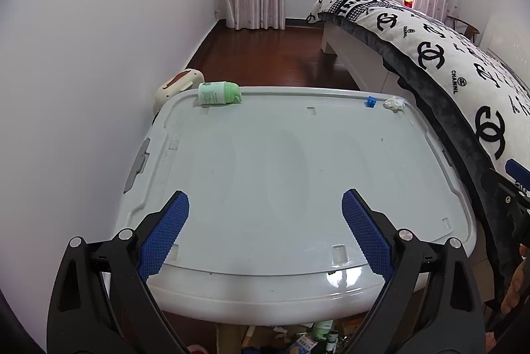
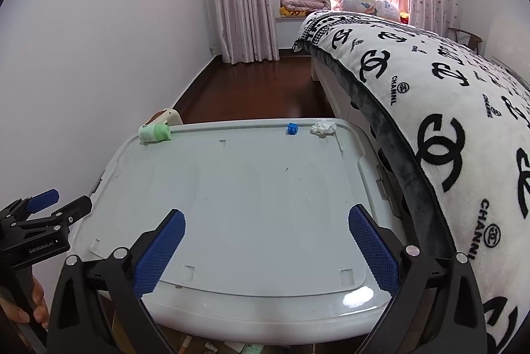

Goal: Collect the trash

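A pale grey storage-box lid (image 1: 265, 162) (image 2: 251, 198) fills both views. Along its far edge lie a green bottle (image 1: 218, 93) (image 2: 154, 132) at the left, a small blue piece (image 1: 370, 102) (image 2: 291, 128), and a crumpled white tissue (image 1: 394, 104) (image 2: 323, 128) at the right. My left gripper (image 1: 265, 208) hangs open over the lid's near edge with nothing between its blue pads. My right gripper (image 2: 266, 221) is open too, likewise over the near edge. The left gripper (image 2: 63, 205) also shows at the left edge of the right wrist view, held by a hand (image 2: 36, 304).
A bed with a black-and-white logo blanket (image 1: 463, 72) (image 2: 447, 109) presses against the box's right side. A white wall (image 1: 82, 72) runs along the left. A cream container (image 1: 179, 85) sits behind the box. Dark wood floor (image 1: 271, 52) leads to curtains. Assorted items (image 1: 314, 337) lie below the lid.
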Demonstrator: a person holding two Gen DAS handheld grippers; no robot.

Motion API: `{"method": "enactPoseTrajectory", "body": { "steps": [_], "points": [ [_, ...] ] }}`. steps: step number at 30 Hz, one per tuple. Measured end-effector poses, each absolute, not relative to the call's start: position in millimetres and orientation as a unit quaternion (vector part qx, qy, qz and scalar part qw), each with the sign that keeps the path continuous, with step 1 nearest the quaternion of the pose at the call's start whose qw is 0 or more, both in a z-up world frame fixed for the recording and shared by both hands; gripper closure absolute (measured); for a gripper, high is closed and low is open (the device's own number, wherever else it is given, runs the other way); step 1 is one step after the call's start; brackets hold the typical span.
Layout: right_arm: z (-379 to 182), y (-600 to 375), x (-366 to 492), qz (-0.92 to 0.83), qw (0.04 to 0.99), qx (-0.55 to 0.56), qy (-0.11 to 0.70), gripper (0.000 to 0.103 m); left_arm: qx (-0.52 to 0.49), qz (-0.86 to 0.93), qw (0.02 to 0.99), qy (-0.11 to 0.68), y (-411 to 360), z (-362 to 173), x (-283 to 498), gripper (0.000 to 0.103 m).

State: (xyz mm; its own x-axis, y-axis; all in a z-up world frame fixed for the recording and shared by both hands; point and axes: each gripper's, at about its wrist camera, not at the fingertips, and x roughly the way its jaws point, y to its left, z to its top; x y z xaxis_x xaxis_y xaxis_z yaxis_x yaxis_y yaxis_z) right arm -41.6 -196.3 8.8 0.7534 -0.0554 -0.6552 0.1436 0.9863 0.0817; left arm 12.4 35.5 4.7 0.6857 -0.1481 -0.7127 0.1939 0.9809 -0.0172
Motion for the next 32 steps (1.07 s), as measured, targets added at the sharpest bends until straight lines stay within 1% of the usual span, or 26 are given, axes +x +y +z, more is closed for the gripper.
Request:
{"method": "enactPoseTrajectory", "body": {
  "steps": [32],
  "points": [
    [1.2, -195.4, -39.0, -0.051, 0.931, 0.055, 0.357, 0.006, 0.040, -0.078, 0.917, 0.389, 34.9, 0.4, 13.7, 0.012]
  ]
}}
